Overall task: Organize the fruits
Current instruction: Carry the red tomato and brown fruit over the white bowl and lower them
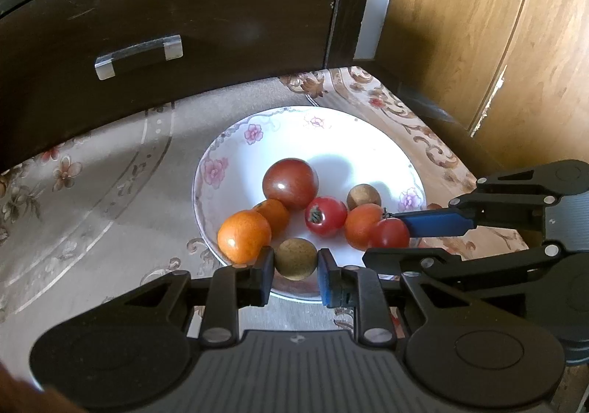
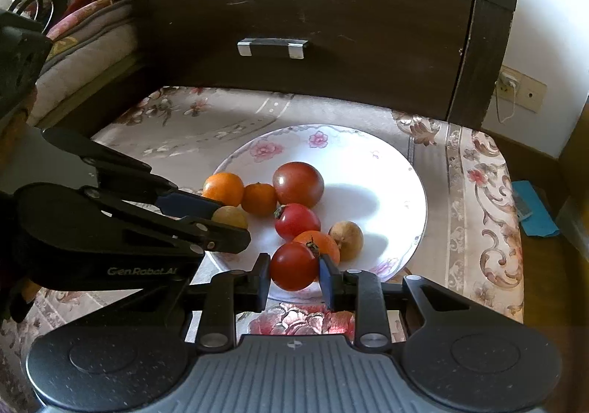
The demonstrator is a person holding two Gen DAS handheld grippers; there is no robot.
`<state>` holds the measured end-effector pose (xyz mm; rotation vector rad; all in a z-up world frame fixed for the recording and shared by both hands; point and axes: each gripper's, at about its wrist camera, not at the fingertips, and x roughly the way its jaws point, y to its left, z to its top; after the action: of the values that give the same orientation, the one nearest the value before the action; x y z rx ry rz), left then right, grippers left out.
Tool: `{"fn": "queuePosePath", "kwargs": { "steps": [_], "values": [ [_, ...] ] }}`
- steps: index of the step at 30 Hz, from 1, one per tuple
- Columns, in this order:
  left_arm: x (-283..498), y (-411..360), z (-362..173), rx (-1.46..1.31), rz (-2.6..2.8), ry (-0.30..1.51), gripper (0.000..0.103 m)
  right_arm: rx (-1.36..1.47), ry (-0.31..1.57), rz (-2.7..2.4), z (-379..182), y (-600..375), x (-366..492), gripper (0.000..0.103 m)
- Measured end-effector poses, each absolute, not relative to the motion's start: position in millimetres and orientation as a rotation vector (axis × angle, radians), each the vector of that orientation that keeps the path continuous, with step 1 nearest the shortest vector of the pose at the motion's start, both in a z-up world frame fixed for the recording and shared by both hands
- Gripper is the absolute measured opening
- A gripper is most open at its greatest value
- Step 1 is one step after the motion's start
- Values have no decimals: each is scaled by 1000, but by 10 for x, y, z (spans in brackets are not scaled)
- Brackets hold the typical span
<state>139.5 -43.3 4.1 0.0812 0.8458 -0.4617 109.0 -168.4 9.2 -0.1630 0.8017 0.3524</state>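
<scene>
One "GenRobot.AI" mark on left claw (image 2: 230, 219).

Both wrist cameras look down from close above the plate (image 1: 221, 162) (image 2: 397, 170), facing the dark drawer front (image 1: 184, 7) (image 2: 313, 7); they share both.

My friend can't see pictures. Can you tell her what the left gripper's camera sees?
The left gripper pinches a small brown round fruit at the near edge of a white flowered plate holding tomatoes and orange fruits. The right gripper reaches in from the right, around a red tomato.
</scene>
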Motion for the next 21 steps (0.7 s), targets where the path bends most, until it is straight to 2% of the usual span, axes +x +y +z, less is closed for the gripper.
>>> {"fn": "queuePosePath", "kwargs": {
  "steps": [5, 21],
  "values": [
    [1417, -444, 35, 73, -456, 846, 32, -158, 794, 346, 68, -1695, 1120, 26],
    [1403, -448, 47, 67, -452, 844, 34, -144, 786, 335, 81, -1717, 1114, 26]
  ]
}}
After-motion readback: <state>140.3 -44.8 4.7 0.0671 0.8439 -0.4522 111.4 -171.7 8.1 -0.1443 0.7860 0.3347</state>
